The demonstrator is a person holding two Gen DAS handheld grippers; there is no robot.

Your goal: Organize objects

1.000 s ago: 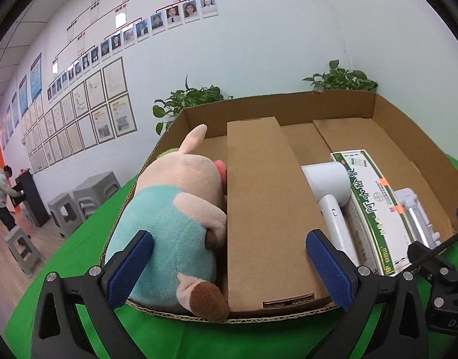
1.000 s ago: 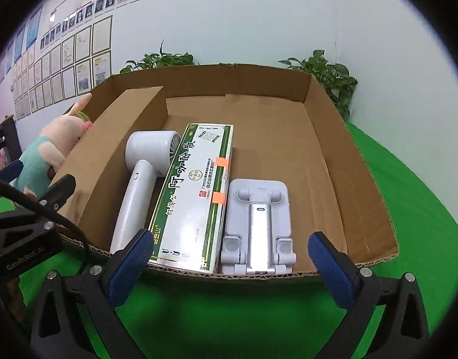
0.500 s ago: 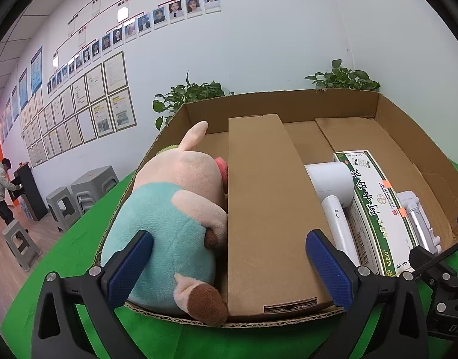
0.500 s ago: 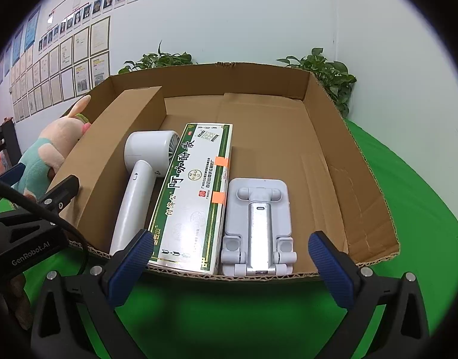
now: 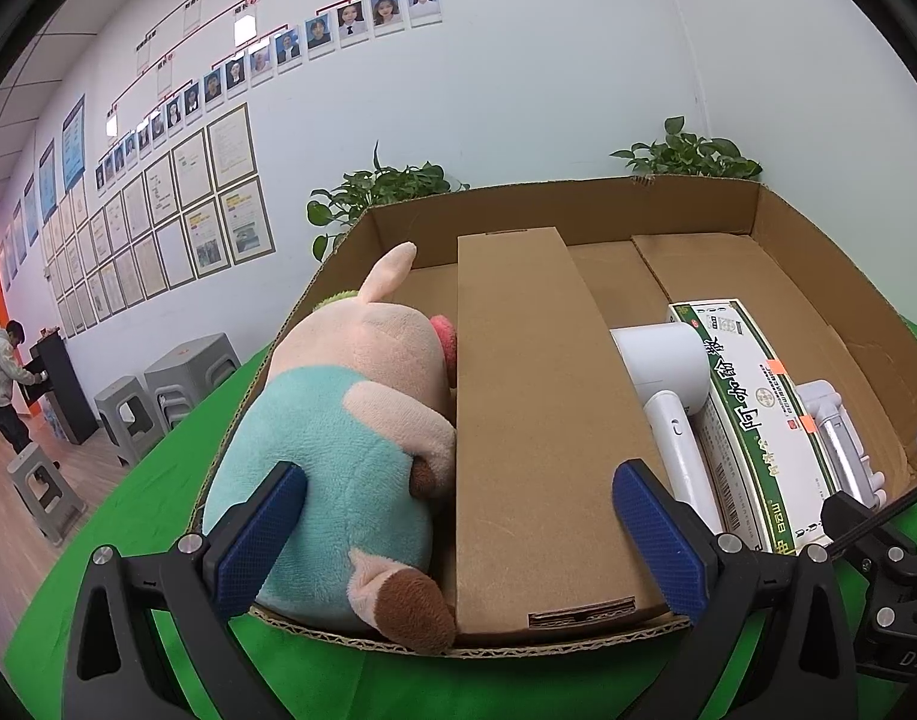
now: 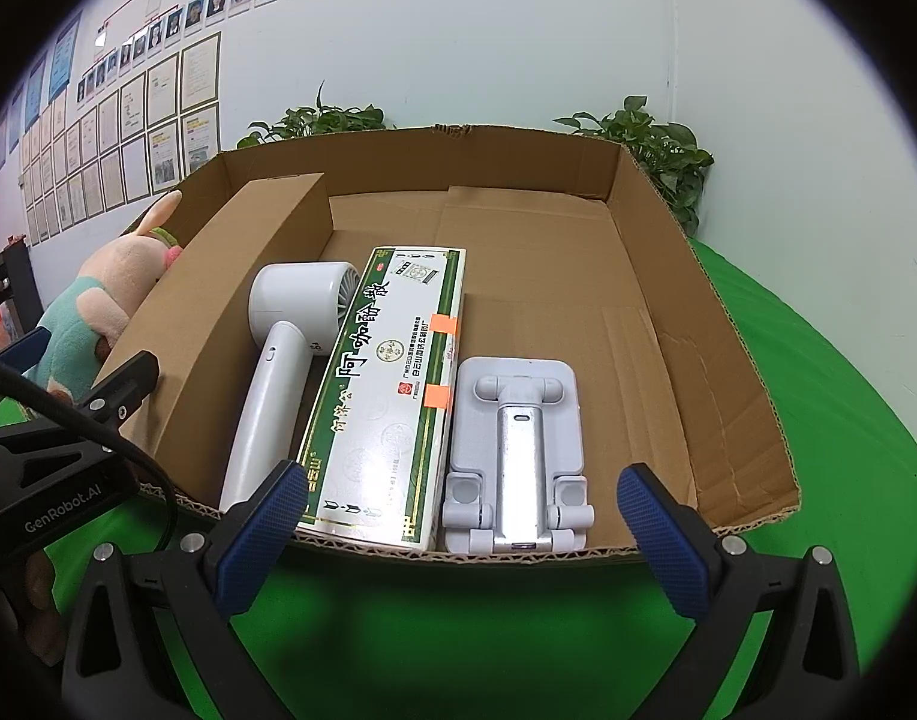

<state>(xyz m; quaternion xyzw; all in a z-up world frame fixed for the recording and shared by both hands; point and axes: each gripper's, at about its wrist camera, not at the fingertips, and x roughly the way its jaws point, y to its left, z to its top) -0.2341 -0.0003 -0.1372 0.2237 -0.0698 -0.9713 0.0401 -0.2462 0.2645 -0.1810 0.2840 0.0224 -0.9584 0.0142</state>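
A shallow cardboard tray [image 5: 554,204] [image 6: 650,198] on green cloth holds a row of objects. From left: a pink and teal plush pig [image 5: 350,432] [image 6: 92,312], a long brown carton [image 5: 536,408] [image 6: 236,276], a white hair dryer [image 5: 668,396] [image 6: 278,360], a white and green medicine box [image 5: 752,414] [image 6: 386,384], and a grey folded phone stand [image 5: 830,426] [image 6: 518,444]. My left gripper [image 5: 458,540] stands open at the tray's front edge before the pig and carton. My right gripper [image 6: 458,534] stands open before the medicine box and stand. Neither holds anything.
The tray's right part [image 6: 626,324] is bare cardboard. Green cloth [image 6: 818,360] covers the table around it. Potted plants [image 5: 386,186] stand behind the tray against the white wall. Grey stools [image 5: 182,378] and a person [image 5: 2,378] are far left.
Both grippers have drawn back slightly from the tray's front edge. The objects in the tray have not moved.
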